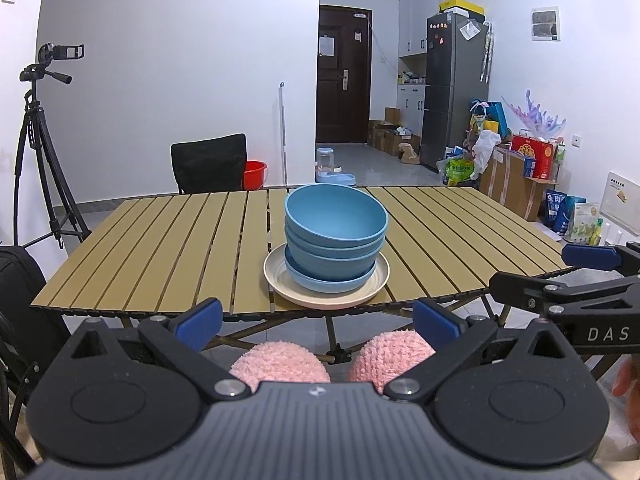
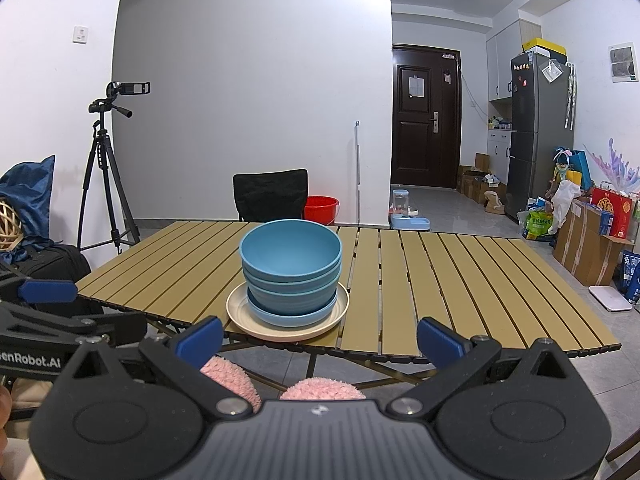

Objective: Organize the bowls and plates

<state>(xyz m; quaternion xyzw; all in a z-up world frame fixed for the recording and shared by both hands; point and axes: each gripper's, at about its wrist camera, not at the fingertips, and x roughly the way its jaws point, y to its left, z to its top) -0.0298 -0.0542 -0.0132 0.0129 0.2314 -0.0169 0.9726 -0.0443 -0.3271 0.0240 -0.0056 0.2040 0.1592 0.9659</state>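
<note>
Left wrist view: left gripper (image 1: 316,322) spread wide, empty, short of the slatted table (image 1: 160,248). Blue bowls (image 1: 334,232) stacked on a cream plate (image 1: 280,280) near the table's front edge; bare slats either side. Right gripper (image 1: 576,276) enters at right, partly cut off.

Right wrist view: right gripper (image 2: 320,340) wide, empty. Black chair (image 2: 270,196) behind the table; tripod (image 2: 106,176) at left.

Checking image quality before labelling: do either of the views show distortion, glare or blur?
Left wrist: fisheye bends the walls, dark corners; stacked bowls sharp, no glare. Right wrist: same bending; table evenly lit, bowls crisp.
</note>
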